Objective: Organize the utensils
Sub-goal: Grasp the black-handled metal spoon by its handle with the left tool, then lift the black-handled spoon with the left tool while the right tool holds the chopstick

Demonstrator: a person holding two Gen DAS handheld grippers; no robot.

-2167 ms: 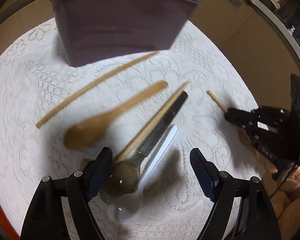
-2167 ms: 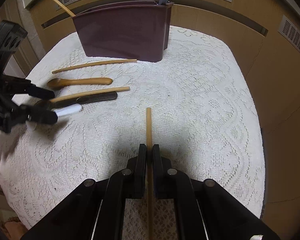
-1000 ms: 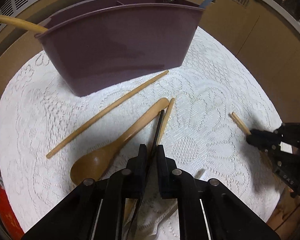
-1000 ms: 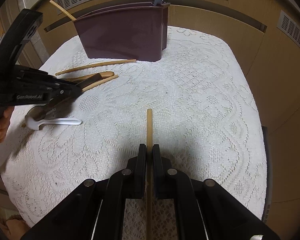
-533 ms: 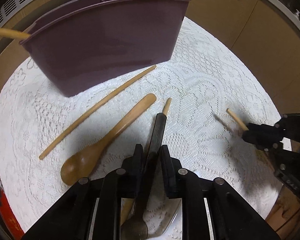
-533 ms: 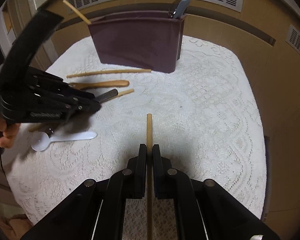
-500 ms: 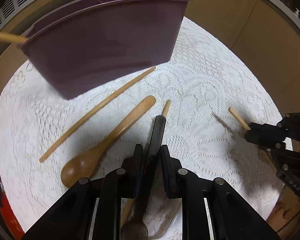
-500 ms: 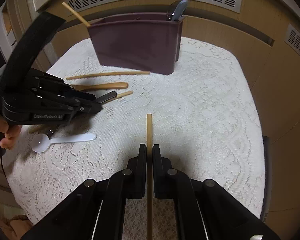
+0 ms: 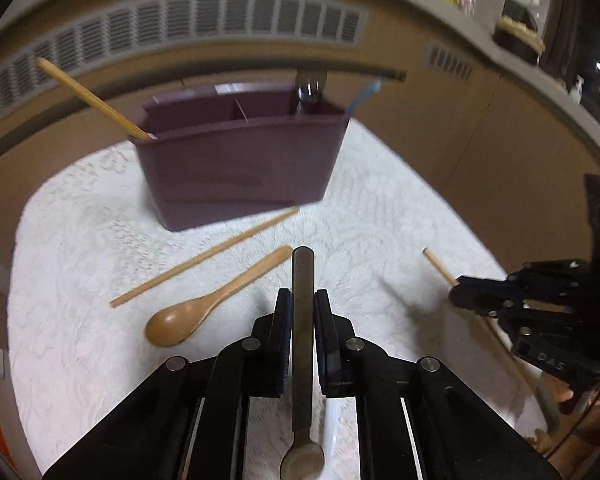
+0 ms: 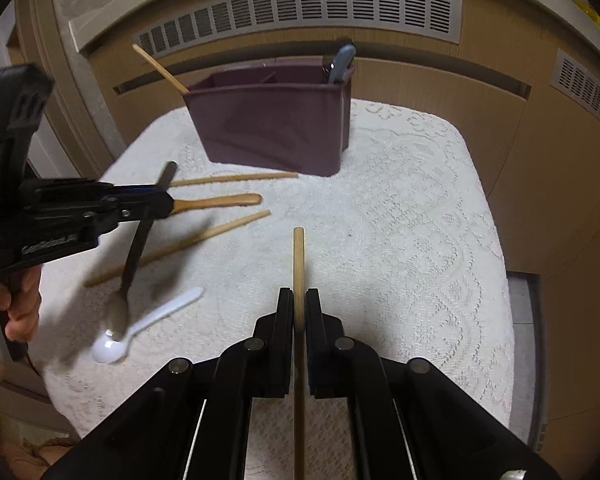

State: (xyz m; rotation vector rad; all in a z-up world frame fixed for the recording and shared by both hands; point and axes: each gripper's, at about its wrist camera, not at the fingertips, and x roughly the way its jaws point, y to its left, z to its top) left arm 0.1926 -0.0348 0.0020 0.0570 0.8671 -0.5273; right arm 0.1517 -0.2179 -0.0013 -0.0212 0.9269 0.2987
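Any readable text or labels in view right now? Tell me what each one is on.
"DAS" – on the right gripper body, left wrist view.
"GenRobot.AI" – on the left gripper body, right wrist view; blurred, so a likely reading.
No print visible on the holder or utensils.

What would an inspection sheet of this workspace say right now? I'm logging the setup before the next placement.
Surface: white lace tablecloth over the table.
Job's things: purple caddy holding a chopstick and utensils; wooden spoon, two loose chopsticks, white plastic spoon lying on the cloth.
Clutter: nothing seen.
Grippers: left gripper shut on metal spoon, lifted; right gripper shut on chopstick.
Cables: nothing seen.
Surroundings: wood panelling with vent grille.
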